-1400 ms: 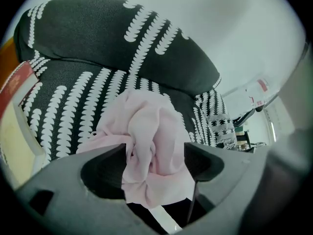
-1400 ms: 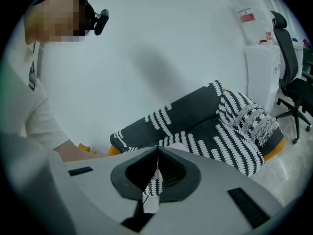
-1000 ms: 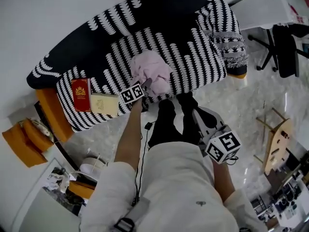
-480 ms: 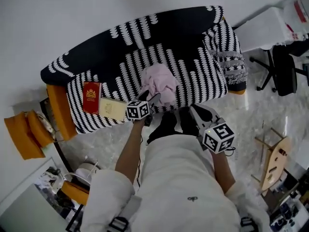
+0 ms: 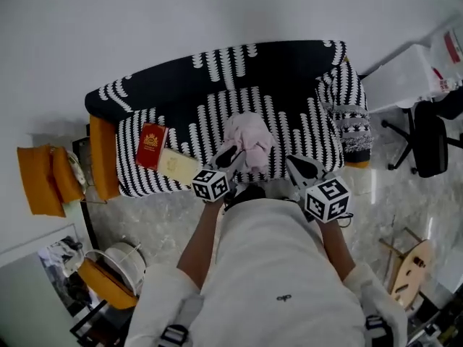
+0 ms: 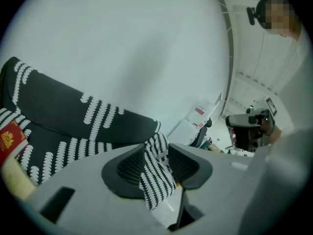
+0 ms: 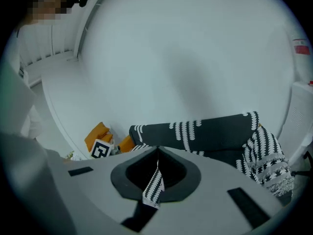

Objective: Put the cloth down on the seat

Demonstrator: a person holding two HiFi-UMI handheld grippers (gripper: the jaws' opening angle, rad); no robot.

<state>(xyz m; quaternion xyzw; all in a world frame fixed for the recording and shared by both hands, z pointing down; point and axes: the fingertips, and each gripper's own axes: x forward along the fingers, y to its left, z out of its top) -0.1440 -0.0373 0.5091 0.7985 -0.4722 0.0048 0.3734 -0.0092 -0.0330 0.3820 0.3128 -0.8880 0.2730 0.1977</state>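
The pink cloth (image 5: 248, 136) lies crumpled on the seat of the black-and-white striped sofa (image 5: 289, 121). My left gripper (image 5: 227, 155) is at the cloth's near-left edge, above the seat's front. Its jaws are closing and stand apart with nothing between them. In the left gripper view, only the sofa's patterned armrest shows through the gap of the left gripper (image 6: 155, 150). My right gripper (image 5: 299, 167) hovers over the seat's front edge, to the right of the cloth and apart from it. In its own view the right gripper (image 7: 157, 151) has its tips together and holds nothing.
A red book (image 5: 150, 145) and a cream book (image 5: 176, 166) lie on the seat's left end. A fringed throw (image 5: 352, 121) drapes the right armrest. Orange cushions (image 5: 47, 179) are on the floor at left. An office chair (image 5: 427, 136) and a wooden stand (image 5: 409, 266) are at right.
The left gripper has drawn back from the cloth toward the sofa's front edge and its jaws look narrower. The cloth stays on the seat. The person has stepped back.
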